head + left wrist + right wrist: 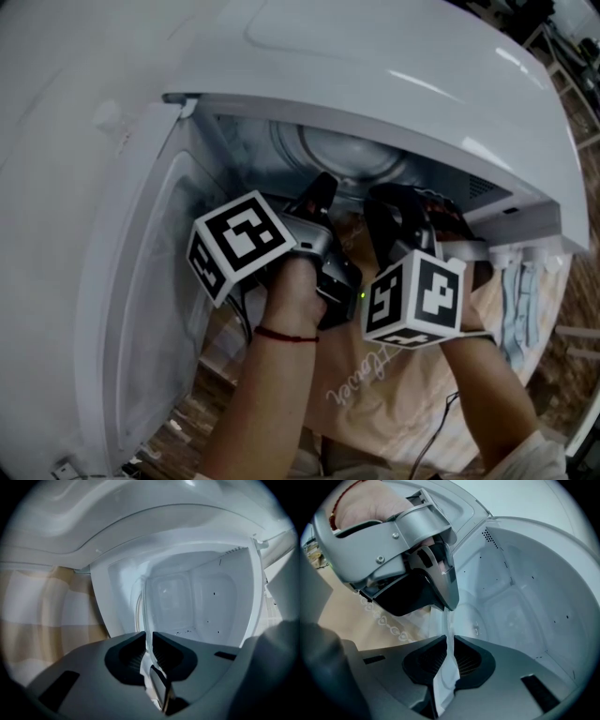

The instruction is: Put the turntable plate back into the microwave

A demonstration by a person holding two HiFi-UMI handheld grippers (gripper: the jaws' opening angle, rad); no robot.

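The clear glass turntable plate (352,159) is inside the white microwave's cavity (244,141), held at its near rim by both grippers. My left gripper (323,192) is shut on the rim; in the left gripper view the plate (146,606) runs edge-on between the pads of that gripper (148,637). My right gripper (394,202) is shut on the rim just to the right. In the right gripper view the glass edge (449,656) sits between its pads (450,641), with the left gripper (436,588) close above it. The cavity floor under the plate is hidden.
The microwave door (141,281) hangs open at the left. White cavity walls (206,597) close in around both grippers, and the top panel (394,66) overhangs them. A beige cloth with a lace edge (394,394) lies below the opening.
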